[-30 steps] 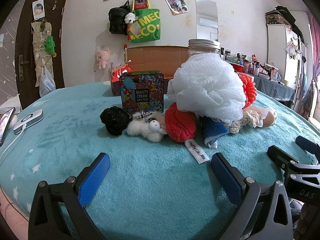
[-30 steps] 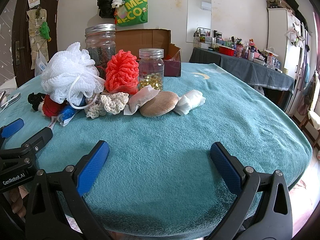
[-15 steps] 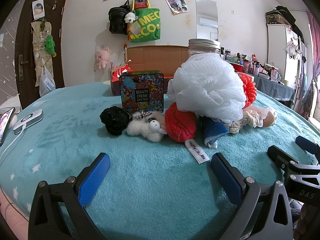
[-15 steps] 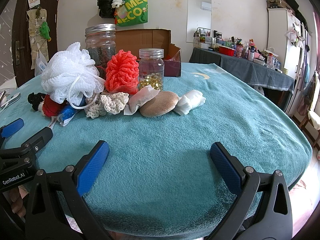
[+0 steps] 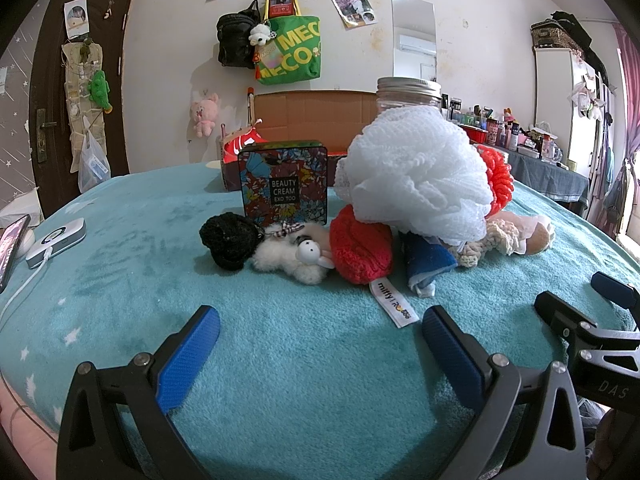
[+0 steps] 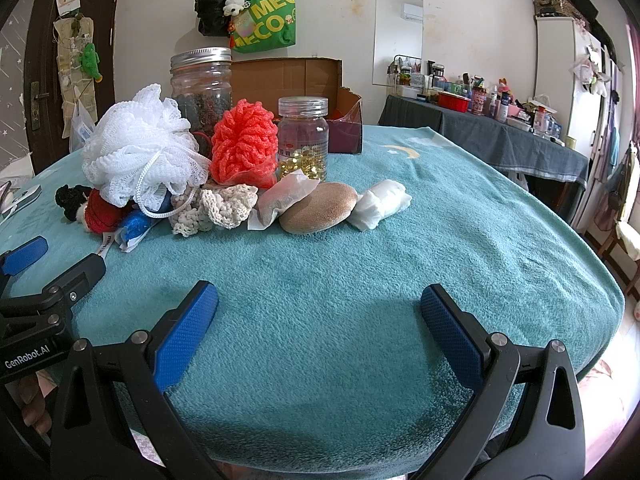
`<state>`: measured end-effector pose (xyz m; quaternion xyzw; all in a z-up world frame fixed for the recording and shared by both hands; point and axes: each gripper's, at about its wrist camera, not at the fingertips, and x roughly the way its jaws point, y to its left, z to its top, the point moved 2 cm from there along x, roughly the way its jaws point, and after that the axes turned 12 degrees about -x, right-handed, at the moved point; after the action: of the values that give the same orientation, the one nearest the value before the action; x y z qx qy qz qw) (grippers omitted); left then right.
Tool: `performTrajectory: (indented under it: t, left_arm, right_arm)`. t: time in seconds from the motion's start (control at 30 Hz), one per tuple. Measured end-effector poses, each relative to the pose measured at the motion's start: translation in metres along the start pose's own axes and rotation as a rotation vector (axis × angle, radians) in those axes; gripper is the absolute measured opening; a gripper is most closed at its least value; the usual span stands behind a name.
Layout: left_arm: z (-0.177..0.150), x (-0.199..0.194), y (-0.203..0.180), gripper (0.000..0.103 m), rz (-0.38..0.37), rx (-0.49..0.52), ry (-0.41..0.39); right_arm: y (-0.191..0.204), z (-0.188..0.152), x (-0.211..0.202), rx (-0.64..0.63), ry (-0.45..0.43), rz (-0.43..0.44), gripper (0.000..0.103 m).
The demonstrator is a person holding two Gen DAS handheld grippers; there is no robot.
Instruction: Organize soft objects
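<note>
Hovering low over the blanket, both grippers' fingers spread

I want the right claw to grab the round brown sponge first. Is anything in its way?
Nothing visible blocks it. Only bare teal blanket lies between the open right claw and the brown sponge. A paper sachet leans at the sponge's left side and a white wad sits at its right, but its front is clear.

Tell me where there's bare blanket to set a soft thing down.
Free: the teal blanket right of the white wad, and the strip between the pile and both open hand-held grippers. Also left of the black pom-pom. Crowded: around the white mesh pouf and jars.
</note>
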<state>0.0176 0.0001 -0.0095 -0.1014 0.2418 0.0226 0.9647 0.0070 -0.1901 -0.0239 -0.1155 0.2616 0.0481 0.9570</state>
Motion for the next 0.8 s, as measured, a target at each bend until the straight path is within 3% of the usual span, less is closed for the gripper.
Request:
performTrajectory:
  t: [0.3,0.53,0.8]
  left_arm:
    - [0.000,0.000,0.000,0.103,-0.002,-0.001,0.002]
    - [0.023,-0.015,-0.006,0.103,-0.084,-0.011,-0.045]
    - [0.064,-0.010,-0.015,0.103,-0.186,0.027,-0.047]
  right_arm:
    - [0.000,0.000,0.000,0.000,0.000,0.000,0.103]
    - [-0.003,0.004,-0.001,0.015,0.005,0.026,0.103]
    - [-0.025,0.056,-0.006,0.014,-0.075,0.040,0.103]
